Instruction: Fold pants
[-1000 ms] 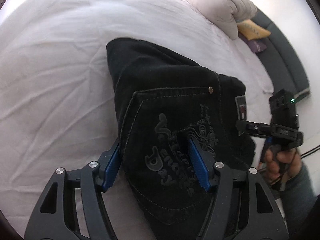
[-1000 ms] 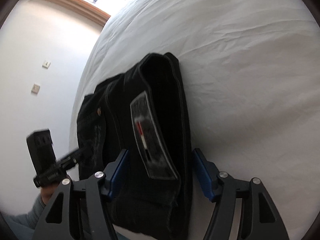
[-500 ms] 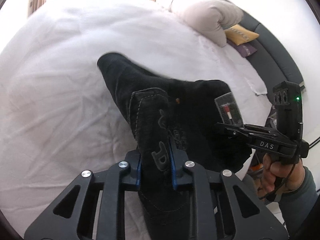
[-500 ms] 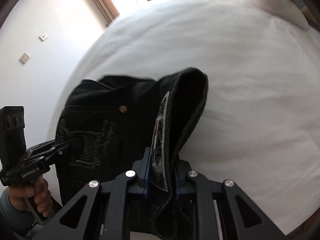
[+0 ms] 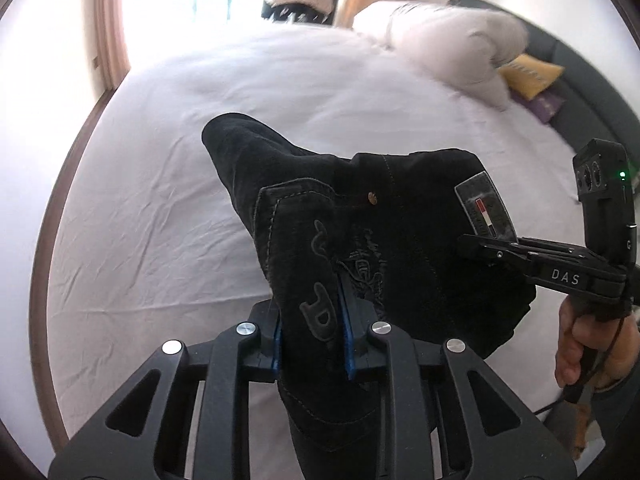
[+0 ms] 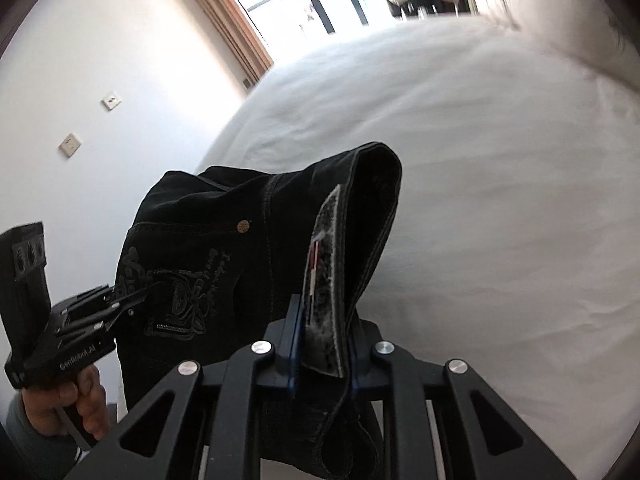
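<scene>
Lower end of the black pants (image 5: 400, 248) lost behind the left gripper (image 5: 312, 344), far pillow (image 5: 452, 44) smeared with blur.

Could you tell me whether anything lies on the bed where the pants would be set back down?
Nothing visible does. Both the left gripper and right gripper are clamped on the black pants, and the white sheet ahead is bare. The pillow sits apart at the far end.
</scene>
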